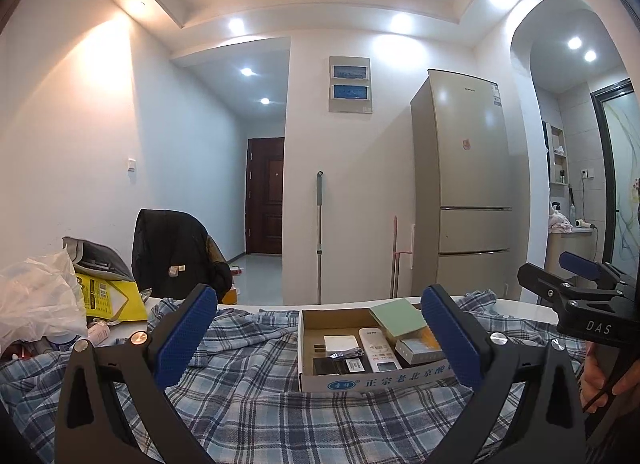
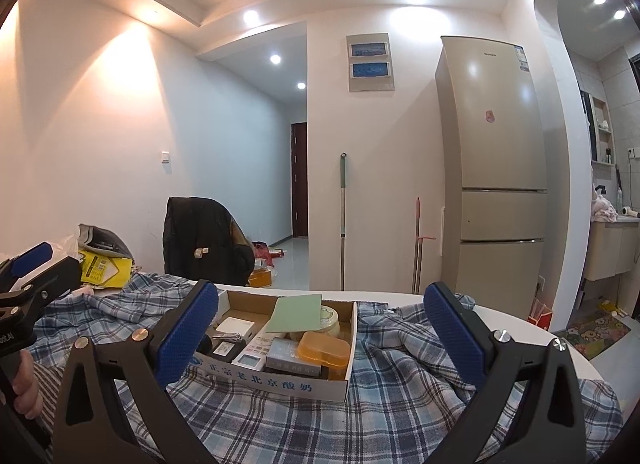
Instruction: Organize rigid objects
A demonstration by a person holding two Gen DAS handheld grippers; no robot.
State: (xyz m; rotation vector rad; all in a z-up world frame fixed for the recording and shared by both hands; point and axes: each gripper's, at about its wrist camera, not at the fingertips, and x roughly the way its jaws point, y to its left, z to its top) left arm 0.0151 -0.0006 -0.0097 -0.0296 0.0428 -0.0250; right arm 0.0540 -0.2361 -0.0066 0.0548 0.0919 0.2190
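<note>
Your cardboard box [image 2: 280, 378] sits open on the plaid cloth [image 2: 400, 404] near the table's far edge. Inside lie a white remote [image 1: 378, 350], a white charger [image 1: 342, 344], an orange plastic case [image 2: 324, 348] and a tilted green card [image 2: 294, 314].

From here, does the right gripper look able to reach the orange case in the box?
Probably yes: the right gripper is open and empty, and the orange case lies on top in the box, nothing covering it.

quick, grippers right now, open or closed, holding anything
Left gripper: open, holding nothing, raised in front of the box.
Right gripper: open, holding nothing, also raised in front of the box.
</note>
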